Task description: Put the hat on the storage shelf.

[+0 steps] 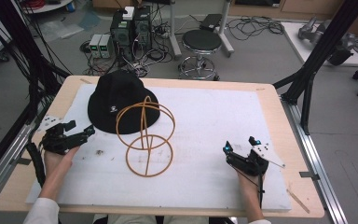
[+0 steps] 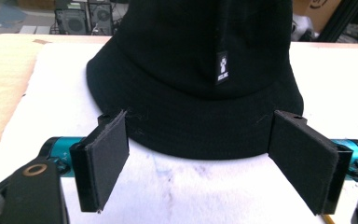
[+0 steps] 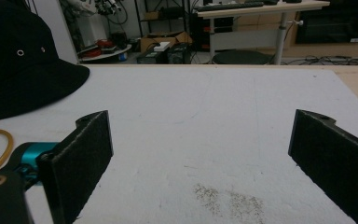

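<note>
Left hand-held gripper agape, hat just ahead

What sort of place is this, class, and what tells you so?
Probably a lab or workshop: computer towers with tangled cables sit on the floor, a stool stands behind the table, and black metal frames surround it.

even indoor light, soft shadows, slightly soft

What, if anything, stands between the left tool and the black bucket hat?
Nothing visible: the left tool, jaws open, faces the black fabric bucket hat across bare white foam mat.
</note>
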